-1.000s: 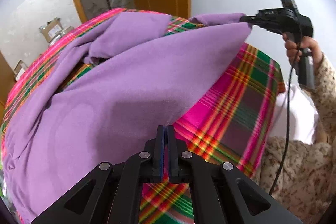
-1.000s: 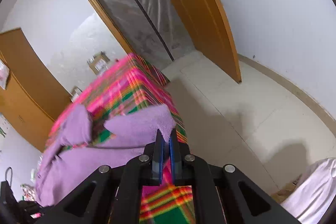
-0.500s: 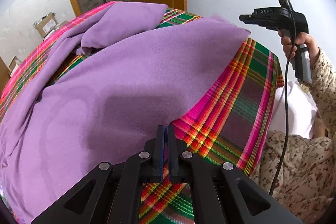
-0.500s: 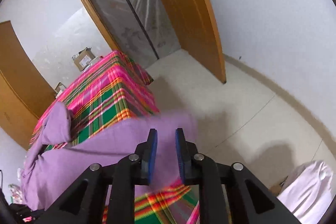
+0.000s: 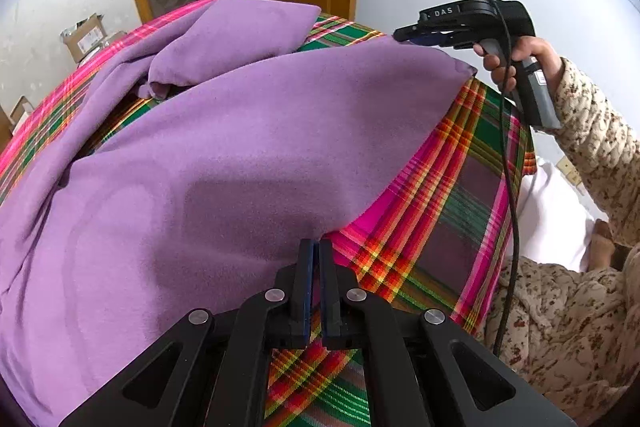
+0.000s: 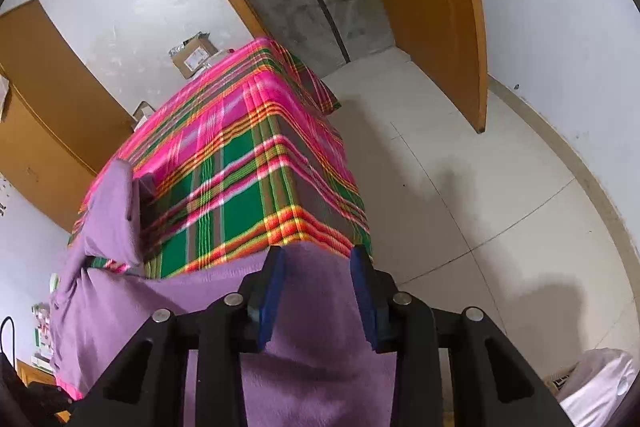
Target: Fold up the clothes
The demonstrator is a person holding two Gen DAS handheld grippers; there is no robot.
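1 purple garment (image 5: 224,163) lies spread over the plaid-covered table (image 5: 460,195), its long axis running from the table's near edge toward the far right corner; 1 folded-over flap lies at the far end. The left gripper (image 5: 314,247) is closed, apparently pinching the garment's near hem, though contact is hard to confirm. The right gripper (image 6: 318,267) stands parted above the cloth, pads not pressing it.

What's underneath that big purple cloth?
The purple cloth lies on a bright plaid cover draped over some table or bed; what the cover hides cannot be seen.
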